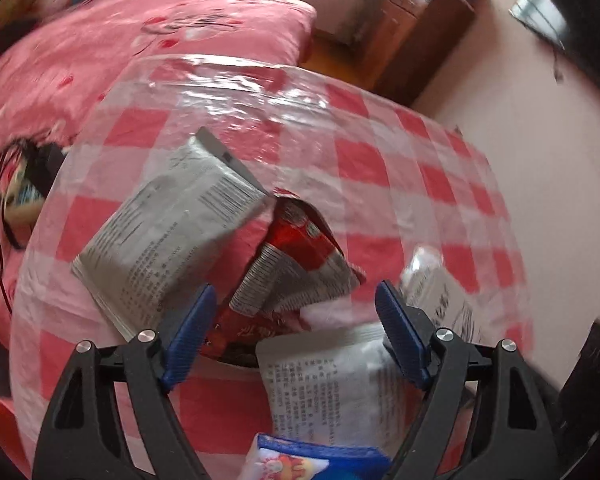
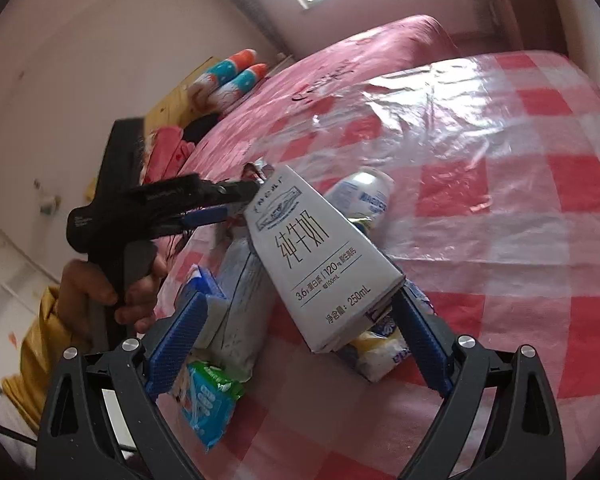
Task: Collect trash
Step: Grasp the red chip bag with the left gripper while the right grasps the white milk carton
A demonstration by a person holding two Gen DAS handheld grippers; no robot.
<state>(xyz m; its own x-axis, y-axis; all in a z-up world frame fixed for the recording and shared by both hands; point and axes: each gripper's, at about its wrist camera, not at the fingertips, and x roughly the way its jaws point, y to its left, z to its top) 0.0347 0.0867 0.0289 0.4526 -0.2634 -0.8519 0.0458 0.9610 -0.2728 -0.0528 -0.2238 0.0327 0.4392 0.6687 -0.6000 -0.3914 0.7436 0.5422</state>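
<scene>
The milk carton [image 2: 320, 260] is lying on top of the trash pile on the checked tablecloth [image 2: 520, 240], straight ahead of the right gripper [image 2: 300, 332] and partly between its spread blue pads. Its long axis is running diagonally: the narrow folded top is pointing away and to the left, while the wide base is sitting close in, just beside the right-hand pad [image 2: 418, 340] and well apart from the left-hand pad [image 2: 178, 340]. Whether the base is touching that pad I cannot tell. Nothing is being pinched; the jaws are standing wide.

Beyond the carton, a small can [image 2: 364, 196] is lying farther ahead, and crumpled wrappers are showing under and to the near left, among them a green-and-blue packet [image 2: 208, 396].

The left gripper [image 1: 296, 336] is hovering over the far-left side of the pile, also spread and holding nothing, with a red snack wrapper [image 1: 300, 264] ahead between its pads and a grey pouch [image 1: 168, 232] to its left.

By my judgement the right gripper is the nearer to the carton, and closing squarely would call for shifting rightward.
</scene>
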